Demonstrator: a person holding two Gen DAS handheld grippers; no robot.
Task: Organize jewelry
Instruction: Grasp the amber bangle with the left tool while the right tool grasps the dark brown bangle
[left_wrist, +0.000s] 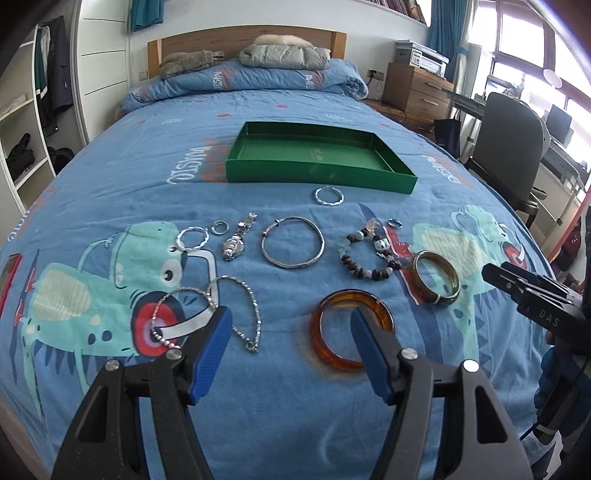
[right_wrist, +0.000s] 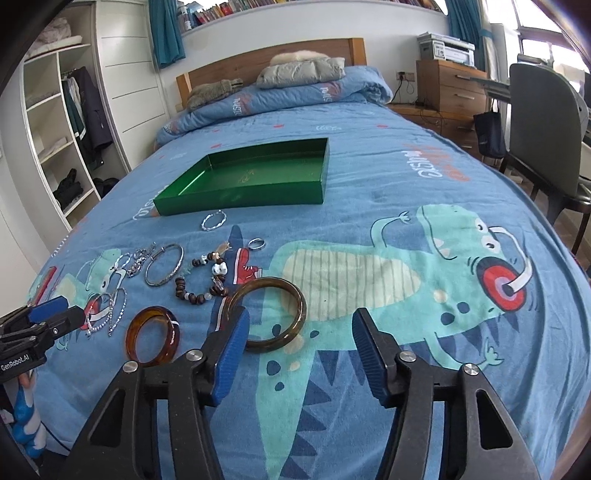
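Glossy amber bangle (left_wrist: 351, 329), cloth bedspread (left_wrist: 147, 166)

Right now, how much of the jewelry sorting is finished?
Nothing looks done yet: the green tray is empty. Nothing is in hand either; the left gripper and right gripper are both open. All the pieces still lie on the bed, among them the amber bangle, brown bangle, bead bracelet, silver bangle and watch.

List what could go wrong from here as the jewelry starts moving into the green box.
1. The chain necklace lies looped against a second beaded chain; lifting one may drag the other.
2. The small ring lies flat on the soft bedspread, hard to pinch.
3. The amber bangle is smooth and may slip from the open left tool.
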